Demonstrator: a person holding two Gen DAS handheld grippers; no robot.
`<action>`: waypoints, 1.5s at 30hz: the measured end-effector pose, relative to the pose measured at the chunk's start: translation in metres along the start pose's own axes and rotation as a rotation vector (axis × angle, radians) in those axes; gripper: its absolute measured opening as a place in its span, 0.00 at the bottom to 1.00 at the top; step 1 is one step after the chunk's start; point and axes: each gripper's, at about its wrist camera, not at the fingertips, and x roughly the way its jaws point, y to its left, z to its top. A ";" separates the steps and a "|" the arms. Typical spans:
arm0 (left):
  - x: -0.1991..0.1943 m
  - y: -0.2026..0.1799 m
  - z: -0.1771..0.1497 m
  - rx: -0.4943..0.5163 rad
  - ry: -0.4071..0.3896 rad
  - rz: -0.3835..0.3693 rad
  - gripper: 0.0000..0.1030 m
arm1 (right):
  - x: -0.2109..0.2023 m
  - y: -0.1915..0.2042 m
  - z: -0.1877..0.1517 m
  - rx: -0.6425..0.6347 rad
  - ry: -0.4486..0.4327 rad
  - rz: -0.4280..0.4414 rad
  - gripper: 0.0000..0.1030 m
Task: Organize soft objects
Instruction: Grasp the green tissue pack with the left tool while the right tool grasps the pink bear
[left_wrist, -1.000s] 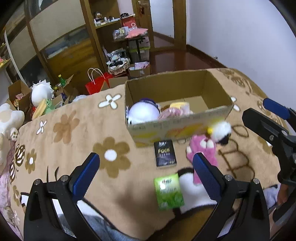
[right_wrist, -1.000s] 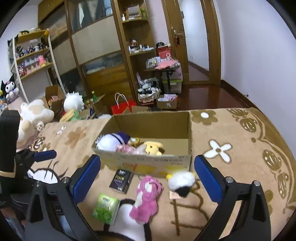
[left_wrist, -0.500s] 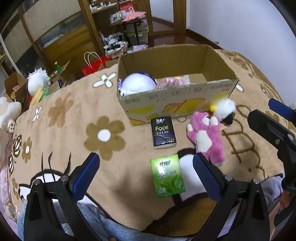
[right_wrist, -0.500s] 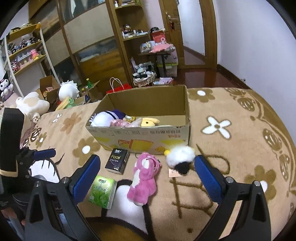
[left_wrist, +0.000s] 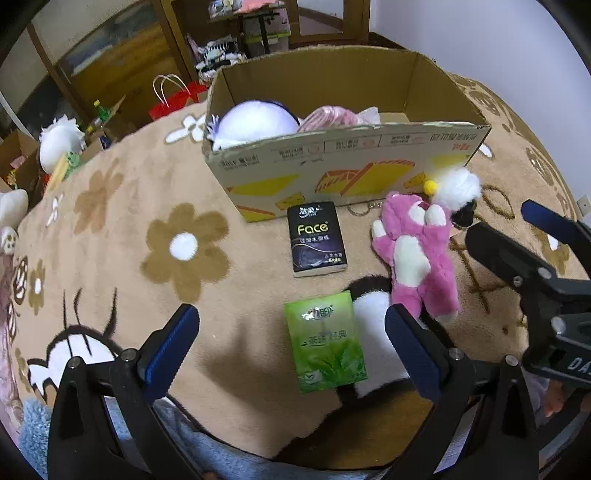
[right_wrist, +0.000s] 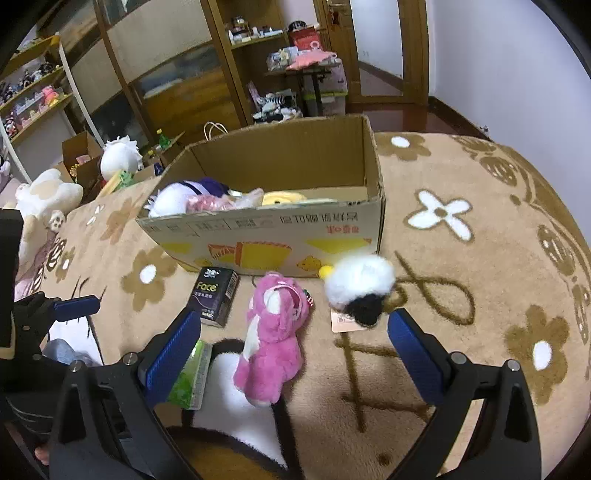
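A pink plush bear (left_wrist: 417, 254) (right_wrist: 275, 332) lies on the flowered blanket in front of a cardboard box (left_wrist: 347, 162) (right_wrist: 273, 236). Beside it sits a white and black fluffy toy (left_wrist: 460, 192) (right_wrist: 360, 286). A black "Face" tissue pack (left_wrist: 319, 238) (right_wrist: 215, 295) and a green tissue pack (left_wrist: 325, 350) (right_wrist: 190, 374) lie nearby. The box holds a white and purple plush (left_wrist: 255, 123) (right_wrist: 181, 194), a pink item and a yellow plush (right_wrist: 282, 197). My left gripper (left_wrist: 291, 347) hangs open over the green pack. My right gripper (right_wrist: 293, 350) is open over the pink bear.
The brown blanket (left_wrist: 122, 229) with flower patterns covers the surface. Behind it stand wooden cabinets (right_wrist: 177, 85), a red paper bag (left_wrist: 173, 99), open cartons and plush toys (right_wrist: 118, 157) at the left. A white wall (right_wrist: 517, 74) rises at the right.
Both grippers have moved forward and lower toward the items in front of the box, which now look larger. Both stay open. Nothing on the blanket has shifted.
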 end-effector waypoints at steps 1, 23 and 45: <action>0.002 0.001 0.001 -0.004 0.007 -0.008 0.97 | 0.004 0.000 0.000 0.002 0.010 0.000 1.00; 0.055 -0.009 0.002 -0.026 0.175 -0.021 0.96 | 0.065 -0.004 -0.003 0.089 0.147 0.087 0.82; 0.036 0.001 0.005 -0.028 0.075 -0.042 0.51 | 0.052 0.012 -0.005 0.010 0.129 0.087 0.32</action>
